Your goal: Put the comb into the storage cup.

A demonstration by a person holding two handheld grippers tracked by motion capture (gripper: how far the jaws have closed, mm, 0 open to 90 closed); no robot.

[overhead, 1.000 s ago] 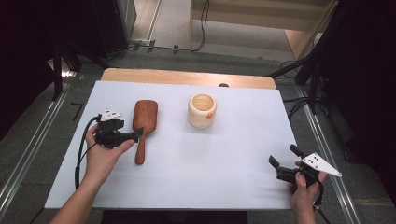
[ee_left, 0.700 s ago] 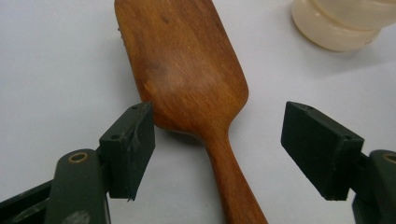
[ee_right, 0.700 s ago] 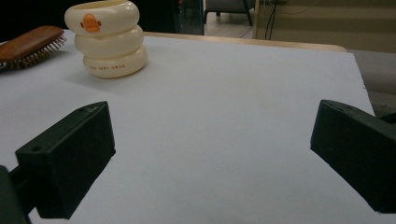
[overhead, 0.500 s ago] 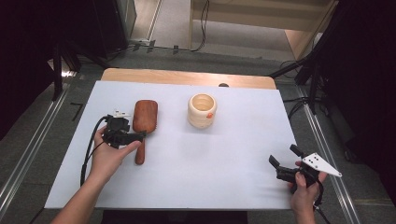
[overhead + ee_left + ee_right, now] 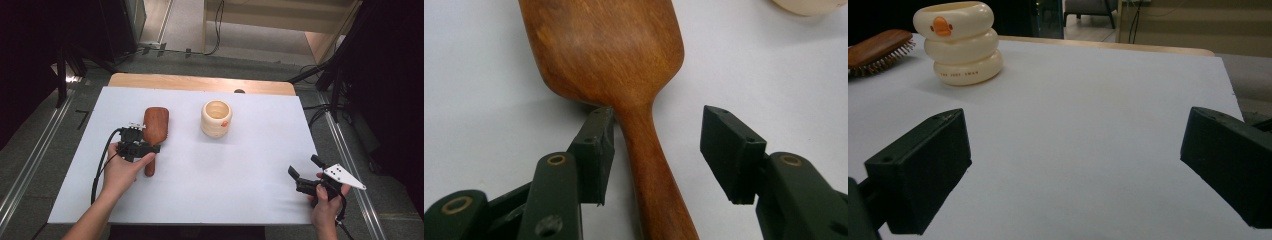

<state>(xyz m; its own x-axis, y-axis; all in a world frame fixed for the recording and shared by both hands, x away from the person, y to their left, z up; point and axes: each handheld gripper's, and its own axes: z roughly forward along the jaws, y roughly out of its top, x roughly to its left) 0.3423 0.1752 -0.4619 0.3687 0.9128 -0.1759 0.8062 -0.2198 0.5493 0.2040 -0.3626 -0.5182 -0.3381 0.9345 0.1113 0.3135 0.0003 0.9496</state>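
Our left hand-held gripper (image 5: 659,150) has been closing around the brown wooden hairbrush (image 5: 614,65) handle, one pad touching, not yet clamped. Our right gripper view reveals its bristles facing down.

High view is looking forward and down over the whole white-covered table (image 5: 210,200). Left gripper view is sitting very close, looking steeply down on the brown wooden hairbrush (image 5: 624,75). Right gripper view is looking low and level across the table toward the cream ringed duck-print cup (image 5: 959,42), also catching the brush edge.
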